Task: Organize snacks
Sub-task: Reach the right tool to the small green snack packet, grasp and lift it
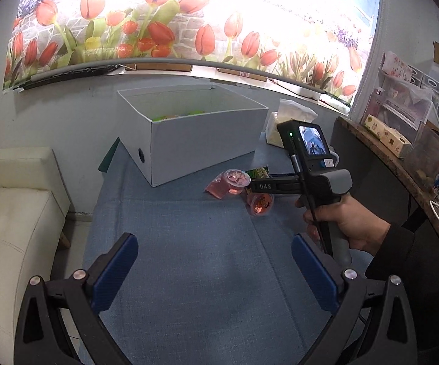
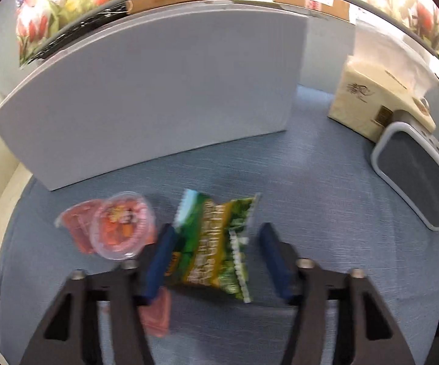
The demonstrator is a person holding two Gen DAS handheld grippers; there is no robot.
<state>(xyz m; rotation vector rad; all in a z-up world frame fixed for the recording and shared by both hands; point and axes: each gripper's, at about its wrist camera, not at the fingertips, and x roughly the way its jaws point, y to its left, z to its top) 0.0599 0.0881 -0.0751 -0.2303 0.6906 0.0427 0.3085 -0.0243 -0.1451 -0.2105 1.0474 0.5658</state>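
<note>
- The white box [image 1: 207, 140] stands at the far end of the blue table cloth [image 1: 189, 258]; some green and orange things show inside it, so I judge that part of the snacks is already put away.
- In front of the box, a green snack packet [image 2: 216, 249] and pink jelly cups [image 2: 122, 228] lie on the cloth, not yet stored.
- The right gripper [image 2: 216, 258] is over the packet, in front of the box. The left pad is at the packet's edge, but the right pad stands a little apart, so it has no grip yet.
- The left gripper [image 1: 214, 269] hangs nearer to the person than the box, jaws wide apart and empty.
- Left to do, I think: packet and cups go into the box.
</note>
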